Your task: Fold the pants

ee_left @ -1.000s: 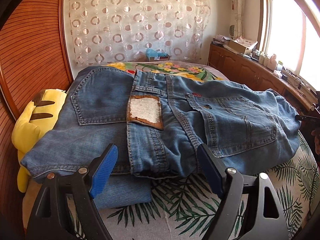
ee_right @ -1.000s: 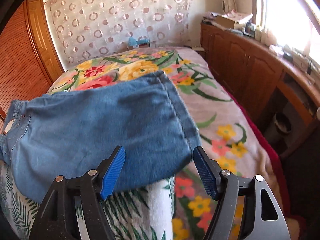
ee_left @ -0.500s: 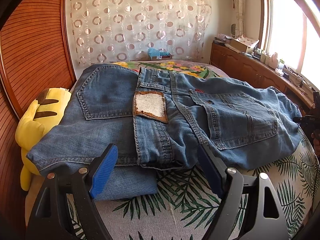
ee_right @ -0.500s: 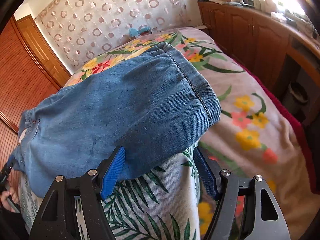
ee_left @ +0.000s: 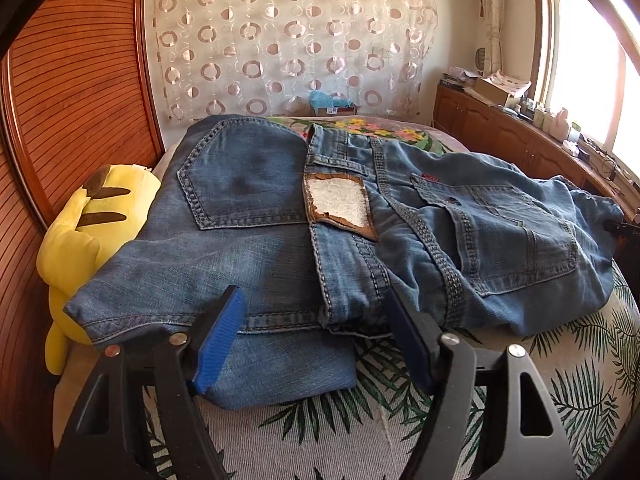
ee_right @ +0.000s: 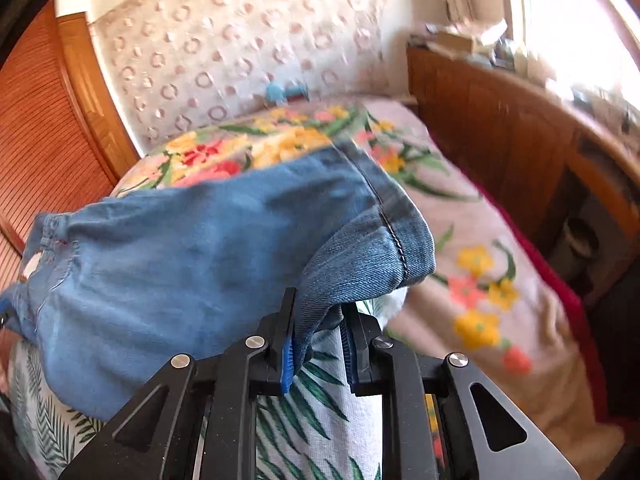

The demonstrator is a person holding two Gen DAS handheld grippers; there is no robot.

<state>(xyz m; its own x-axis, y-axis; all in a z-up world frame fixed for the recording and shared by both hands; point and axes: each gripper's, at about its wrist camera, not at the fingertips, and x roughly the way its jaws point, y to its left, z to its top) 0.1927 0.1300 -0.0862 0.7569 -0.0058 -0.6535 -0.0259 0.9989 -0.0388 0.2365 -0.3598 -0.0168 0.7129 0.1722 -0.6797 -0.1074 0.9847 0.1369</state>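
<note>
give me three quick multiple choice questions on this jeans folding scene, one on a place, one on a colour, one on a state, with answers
1. Where is the yellow plush toy relative to the jeans, seen from the left wrist view?
A. On top of them
B. At their left edge, by the wooden wall
C. On the cabinet under the window

2. What colour are the pads on the gripper fingers?
A. Red
B. Green
C. Blue

3. What is the state of the right gripper?
A. Closed on the denim near the hem of the leg
B. Wide open, clear of the cloth
C. Holding the plush toy

Answers:
1. B, the toy lies at the left beside the jeans, against the wooden panels.
2. C, the ribbed pads show blue in both views.
3. A, its fingers are drawn together with denim pinched between them, while the left gripper stands open at the waistband.
</note>
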